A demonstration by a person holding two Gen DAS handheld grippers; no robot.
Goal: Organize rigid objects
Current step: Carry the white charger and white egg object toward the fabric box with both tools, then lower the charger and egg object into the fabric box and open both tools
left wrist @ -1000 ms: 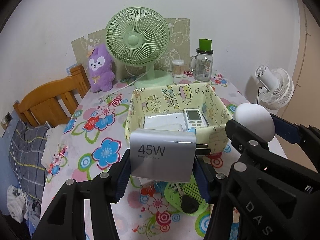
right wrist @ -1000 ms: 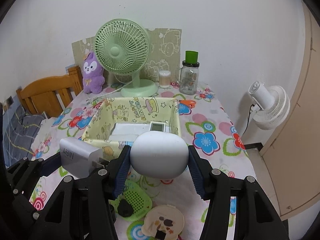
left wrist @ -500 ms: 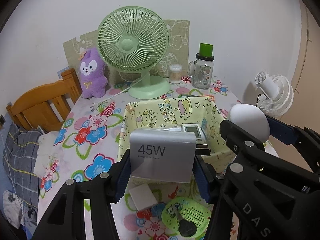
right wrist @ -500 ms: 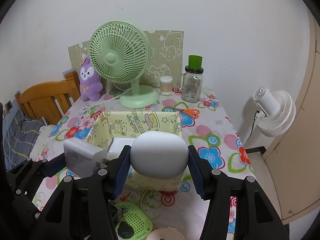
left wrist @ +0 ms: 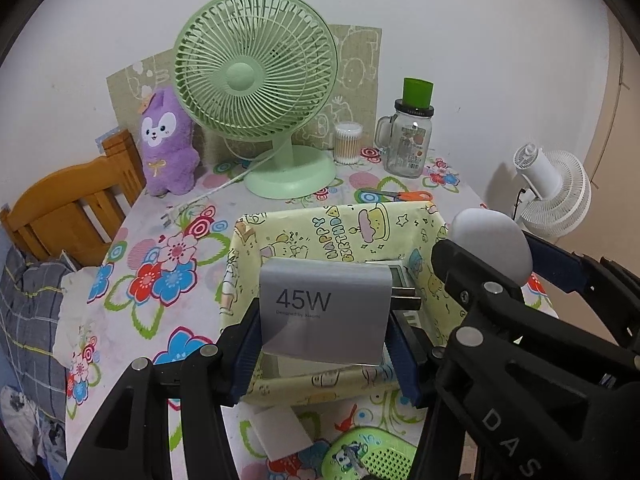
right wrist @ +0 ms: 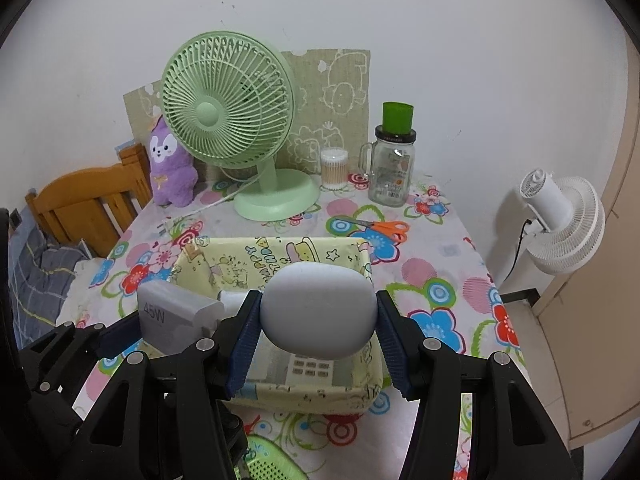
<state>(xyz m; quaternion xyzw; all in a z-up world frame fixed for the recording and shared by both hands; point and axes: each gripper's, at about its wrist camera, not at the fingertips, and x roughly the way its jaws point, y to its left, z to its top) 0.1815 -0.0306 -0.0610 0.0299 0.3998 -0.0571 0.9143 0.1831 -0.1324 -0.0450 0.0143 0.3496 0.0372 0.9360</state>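
My left gripper [left wrist: 325, 346] is shut on a grey 45W charger [left wrist: 325, 310] and holds it above the yellow cartoon-print box [left wrist: 344, 228]. My right gripper [right wrist: 318, 340] is shut on a white rounded case [right wrist: 318, 314], also over the box [right wrist: 224, 258]. The case shows in the left wrist view [left wrist: 490, 240] and the charger in the right wrist view [right wrist: 176, 316]. Inside the box lie a white keypad device [right wrist: 310, 368] and a flat white item, partly hidden.
A green desk fan [left wrist: 256, 80], a purple plush [left wrist: 168, 144], a cotton swab jar [left wrist: 348, 142], a glass mug jar [left wrist: 408, 136] and orange scissors [left wrist: 400, 196] stand behind the box. A green mesh item [left wrist: 368, 456] and a white block [left wrist: 280, 432] lie in front. A wooden chair [left wrist: 68, 208] stands left.
Both grippers have moved forward over the table with their loads, from in front of the box to above it. The box and fan look closer.
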